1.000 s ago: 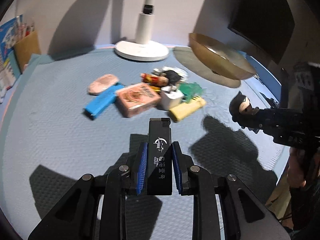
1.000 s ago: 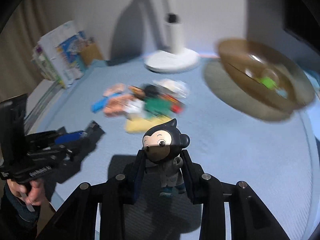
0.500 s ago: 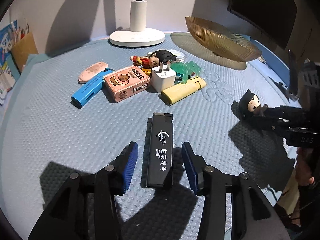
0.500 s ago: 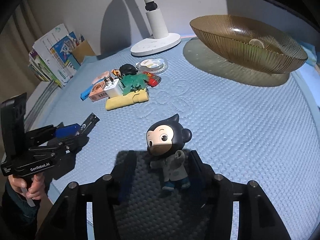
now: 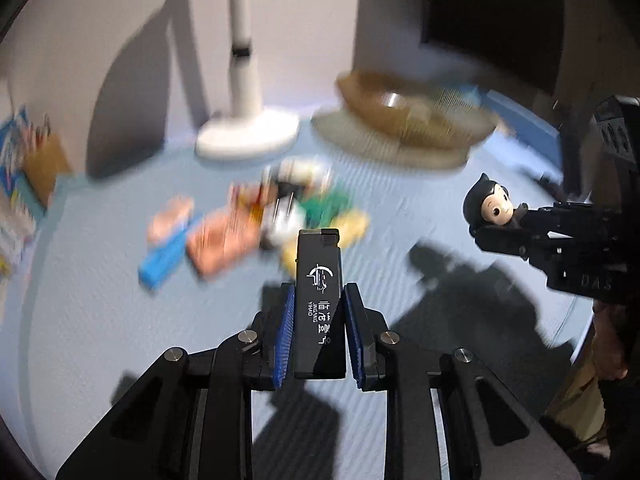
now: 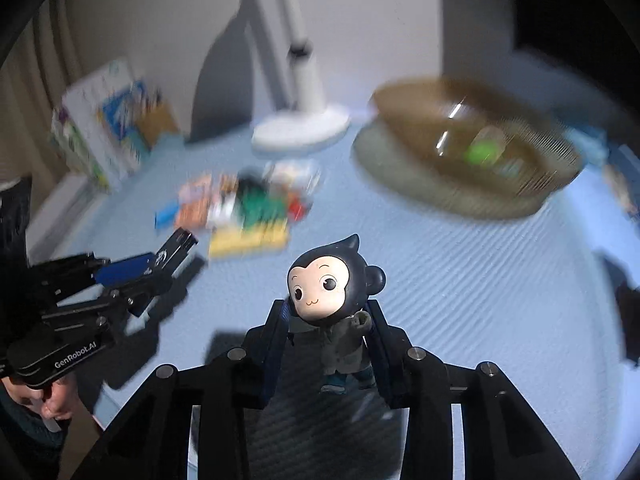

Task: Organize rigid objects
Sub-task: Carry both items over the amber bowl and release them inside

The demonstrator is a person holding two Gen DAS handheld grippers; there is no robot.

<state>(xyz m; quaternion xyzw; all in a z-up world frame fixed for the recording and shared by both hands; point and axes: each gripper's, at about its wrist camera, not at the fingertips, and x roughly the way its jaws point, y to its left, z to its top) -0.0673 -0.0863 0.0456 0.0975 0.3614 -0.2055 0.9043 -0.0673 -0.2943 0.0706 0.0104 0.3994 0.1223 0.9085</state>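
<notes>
Two items are held above the mat (image 5: 100, 320): a lighter (image 5: 319, 300) pinched by the left gripper (image 5: 319, 330), a figurine (image 6: 336, 304) in the right gripper's (image 6: 332, 344) closing jaws. Steady, level carriage to the bowl (image 6: 480, 148) is advised.

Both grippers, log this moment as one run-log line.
left gripper: shut on black lighter | right gripper: closing on figurine | both lifted off blue mat | bowl ahead

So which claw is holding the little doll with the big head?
The right claw. It grips the figurine, closing on its grey body, while the left claw clamps a flat black lighter with white writing instead.
</notes>
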